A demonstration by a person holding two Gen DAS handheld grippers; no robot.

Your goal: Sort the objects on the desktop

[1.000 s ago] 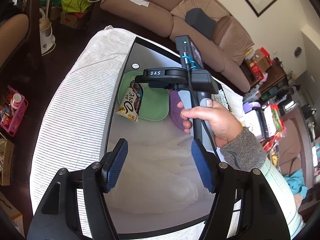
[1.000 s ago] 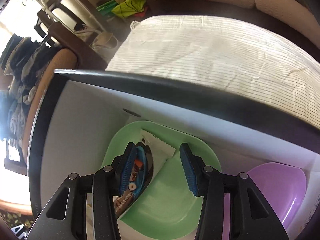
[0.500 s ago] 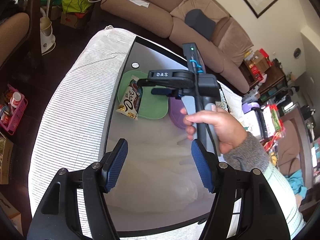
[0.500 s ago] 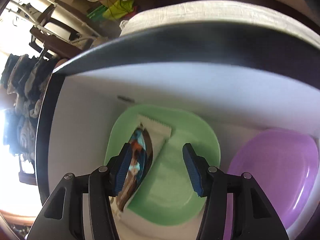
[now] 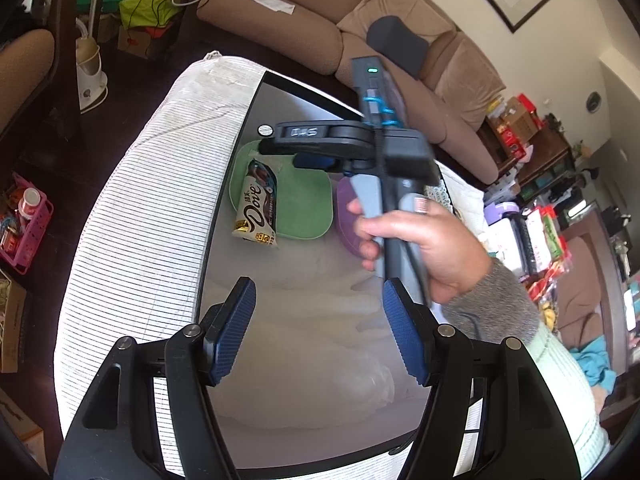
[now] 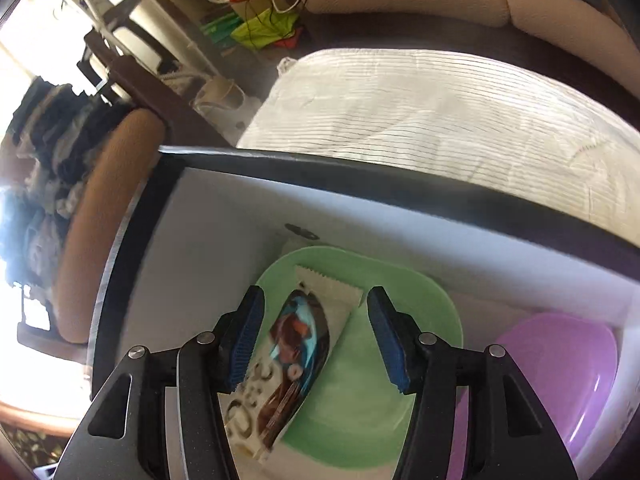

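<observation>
A Dove chocolate packet (image 5: 257, 204) lies on the left side of a green plate (image 5: 298, 204), its lower end hanging over the rim onto the white tabletop. A purple plate (image 5: 349, 216) sits right of it, partly hidden by the hand. My right gripper (image 6: 314, 336) is open and empty, hovering above the packet (image 6: 294, 344) and green plate (image 6: 400, 300); the purple plate (image 6: 560, 364) is to its right. In the left wrist view the right gripper (image 5: 316, 148) hangs over the green plate. My left gripper (image 5: 320, 336) is open and empty, nearer the front of the table.
The white tabletop (image 5: 304, 312) has a dark border and lies on a striped white cloth (image 5: 152, 208). A small round disc (image 5: 265, 130) lies beyond the green plate. A brown sofa (image 5: 360, 24) stands behind; clutter and a pink basket (image 5: 24, 224) are on the floor.
The right gripper has lifted and drawn back from the packet, which stays on the green plate. The left gripper has barely moved.
</observation>
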